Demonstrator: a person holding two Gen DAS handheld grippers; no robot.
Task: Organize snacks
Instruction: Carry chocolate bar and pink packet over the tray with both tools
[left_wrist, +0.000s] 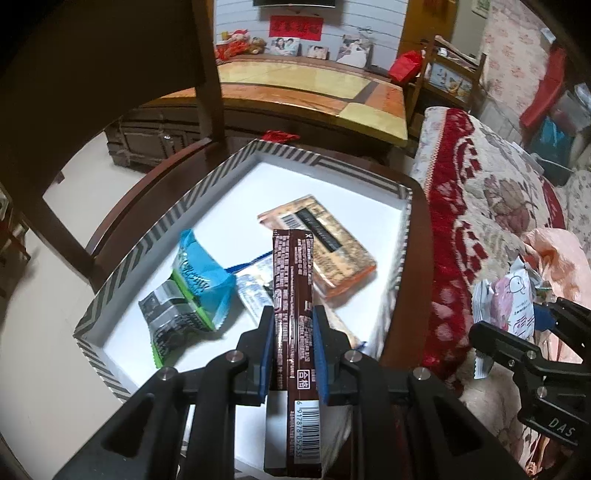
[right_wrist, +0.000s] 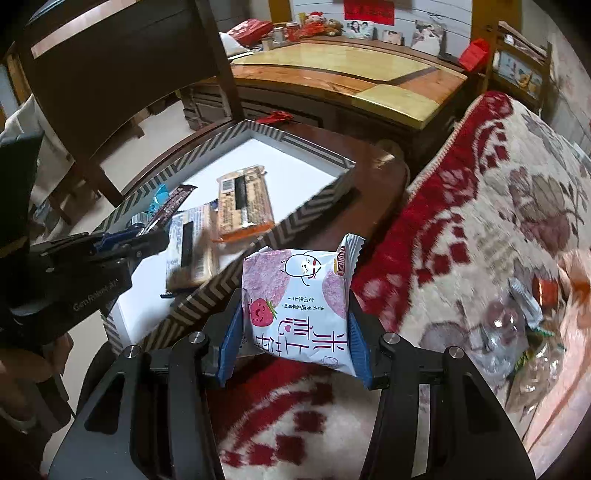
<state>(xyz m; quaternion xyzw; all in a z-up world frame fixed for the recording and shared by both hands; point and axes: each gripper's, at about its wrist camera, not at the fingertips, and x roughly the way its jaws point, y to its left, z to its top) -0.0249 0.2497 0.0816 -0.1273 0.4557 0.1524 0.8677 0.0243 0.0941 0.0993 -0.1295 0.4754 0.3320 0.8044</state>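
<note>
Left claw (left_wrist: 293, 328): clamped on brown stick packet (left_wrist: 294, 295), above the striped tray (left_wrist: 147, 243).
Right claw (right_wrist: 293, 332): gripping strawberry snack pack (right_wrist: 295, 306), beside the tray's near wall.
In tray: orange pack (left_wrist: 325, 240), blue bag (left_wrist: 201, 273).
Surface: dark wooden tabletop (left_wrist: 413, 236); floral blanket (right_wrist: 498, 206) alongside.

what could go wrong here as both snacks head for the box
1. The left tongs hold the brown stick pack upright above the striped box; dropped like that, it may land across the blue packet or orange packet.
2. The right tongs hold the pink strawberry packet outside the box's near wall; carried low, it could catch the wall.
3. Both tongs sit close together and may collide over the box.
</note>
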